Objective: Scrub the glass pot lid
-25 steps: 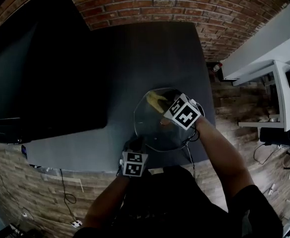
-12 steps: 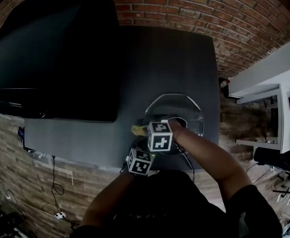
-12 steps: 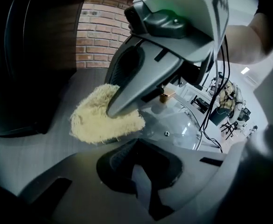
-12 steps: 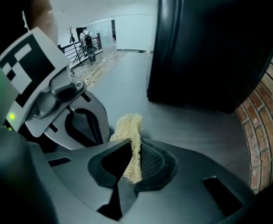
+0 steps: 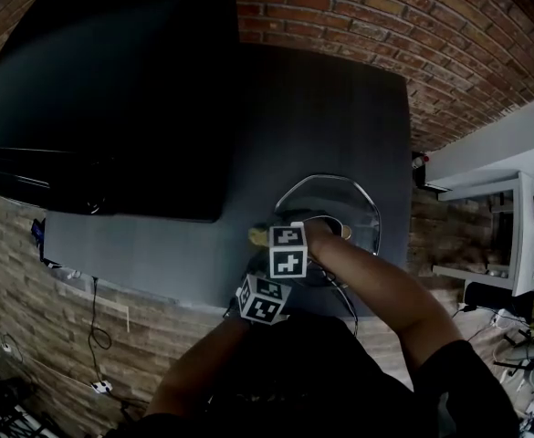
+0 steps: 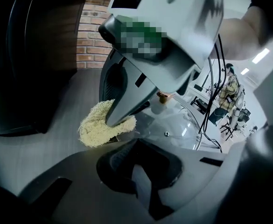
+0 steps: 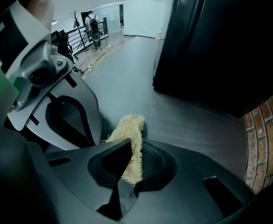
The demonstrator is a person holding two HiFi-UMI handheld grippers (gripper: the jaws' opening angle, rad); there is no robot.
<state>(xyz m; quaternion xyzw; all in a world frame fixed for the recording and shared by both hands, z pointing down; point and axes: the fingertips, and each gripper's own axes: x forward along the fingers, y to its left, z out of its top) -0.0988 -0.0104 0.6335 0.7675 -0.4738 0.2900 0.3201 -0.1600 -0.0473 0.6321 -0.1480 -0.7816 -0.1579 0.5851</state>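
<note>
The glass pot lid (image 5: 340, 206) lies on the dark table (image 5: 321, 108), and its knob (image 6: 165, 97) shows in the left gripper view. My right gripper (image 5: 276, 241) is shut on a yellow fibrous scrubber (image 5: 258, 235) and presses it down at the lid's left rim. The same scrubber (image 7: 130, 139) sits pinched between the jaws in the right gripper view. My left gripper (image 5: 265, 297) is just below, at the lid's near rim. Its jaws look closed on that rim (image 6: 141, 141). The right gripper's cube and arm hide part of the lid.
A large black slab (image 5: 111, 99) covers the table's left part, close to the scrubber. The table's front edge (image 5: 157, 286) runs just beneath my grippers. Brick surfaces surround the table. A white desk (image 5: 522, 226) stands at the far right.
My right gripper has carried the scrubber from the lid's far middle to its left rim, close to my left gripper. The head camera has also shifted; my left gripper stays at the near rim.
</note>
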